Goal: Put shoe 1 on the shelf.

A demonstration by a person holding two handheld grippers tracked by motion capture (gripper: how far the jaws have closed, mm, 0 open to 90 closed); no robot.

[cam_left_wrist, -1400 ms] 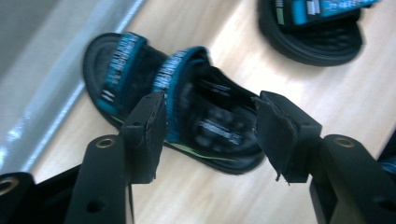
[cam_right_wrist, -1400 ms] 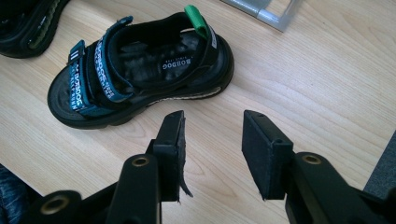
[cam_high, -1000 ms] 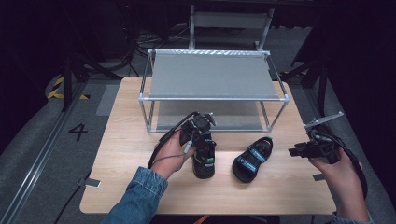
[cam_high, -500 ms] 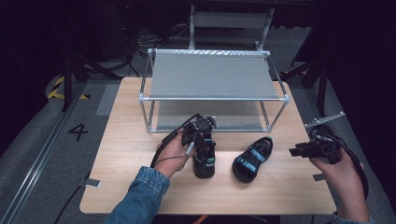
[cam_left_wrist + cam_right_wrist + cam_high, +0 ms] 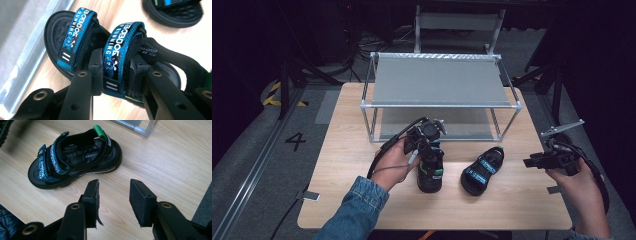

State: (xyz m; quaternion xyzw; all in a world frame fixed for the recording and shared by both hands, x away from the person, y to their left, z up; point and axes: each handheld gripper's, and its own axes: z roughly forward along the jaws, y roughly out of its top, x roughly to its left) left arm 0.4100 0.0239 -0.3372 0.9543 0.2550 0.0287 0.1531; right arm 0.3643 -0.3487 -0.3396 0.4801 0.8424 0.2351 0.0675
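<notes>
Nothing moved — left tool (image 5: 116,68) grips webbing strap (image 5: 117,47).

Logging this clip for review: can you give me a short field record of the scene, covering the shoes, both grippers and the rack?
Held item: black sandal with blue printed straps, standing on the wooden table
Left gripper: jaws closed on the sandal's rear strap
Second item: matching black sandal with green heel tab, lying free on the table
Right gripper: open, above bare table beside that sandal
Backdrop: two-tier metal-framed rack behind both sandals
</notes>
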